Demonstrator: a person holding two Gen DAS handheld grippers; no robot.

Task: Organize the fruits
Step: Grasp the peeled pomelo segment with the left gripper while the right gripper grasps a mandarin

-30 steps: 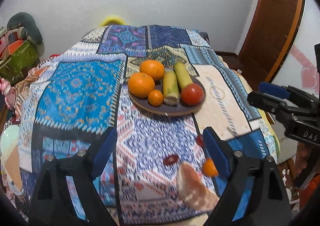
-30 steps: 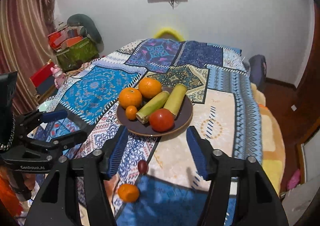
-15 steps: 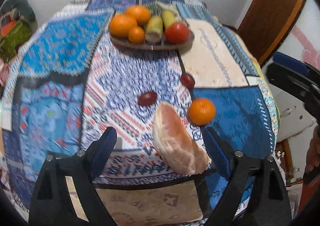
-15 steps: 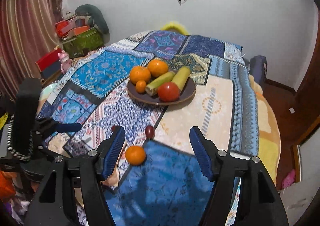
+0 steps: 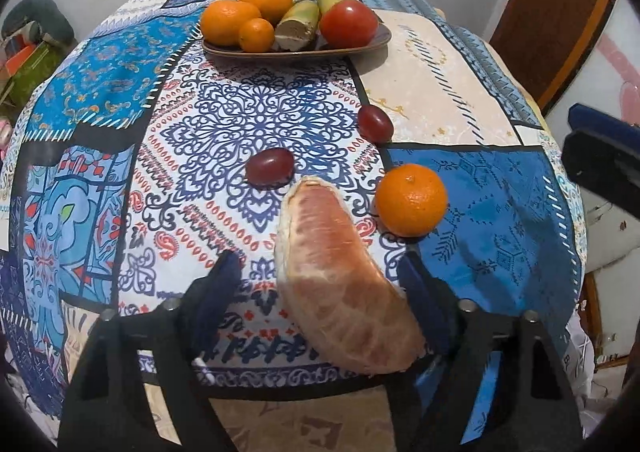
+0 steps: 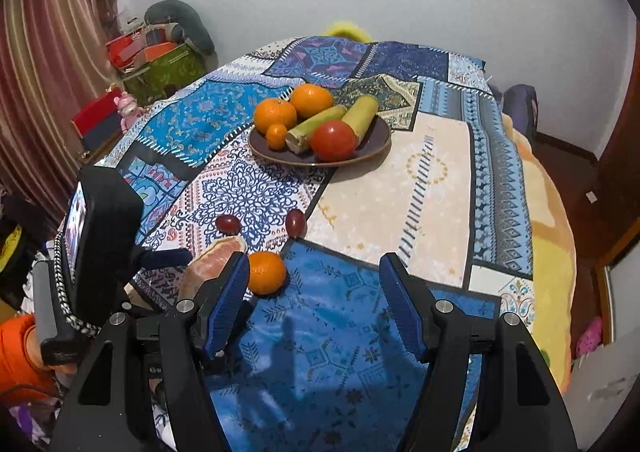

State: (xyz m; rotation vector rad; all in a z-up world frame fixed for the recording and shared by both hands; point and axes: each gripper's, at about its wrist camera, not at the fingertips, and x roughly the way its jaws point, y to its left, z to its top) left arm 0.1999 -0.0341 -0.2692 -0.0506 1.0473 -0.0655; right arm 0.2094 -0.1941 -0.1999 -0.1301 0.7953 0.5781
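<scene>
My left gripper (image 5: 320, 276) hangs low over the near edge of the patchwork-covered surface (image 5: 460, 68), its jaws spread wide around a peeled pomelo segment (image 5: 340, 292) without gripping it. The segment lies on the cloth nearer the right jaw; whether that jaw touches it I cannot tell. Half a second ago this gripper sat higher and farther back; now the segment fills the space between the jaws and looks much larger.

Just beyond and to the right of the segment rests a small loose orange (image 5: 411, 199). Past the segment's tip sits a dark red grape (image 5: 269, 166), and a second grape (image 5: 374, 123) lies farther off to the right, apart from the first.

My right gripper (image 6: 314, 302) hovers over the blue patch at the near corner, jaws wide open and holding nothing. It has drawn closer to the cloth than half a second ago, and the loose orange now sits just beside its left jaw.

Farthest away, a dark plate (image 6: 380, 136) holds two large oranges (image 6: 312, 100), one small orange (image 6: 276, 136), two green-yellow stalks (image 6: 360, 114) and a red tomato (image 6: 333, 140).
</scene>
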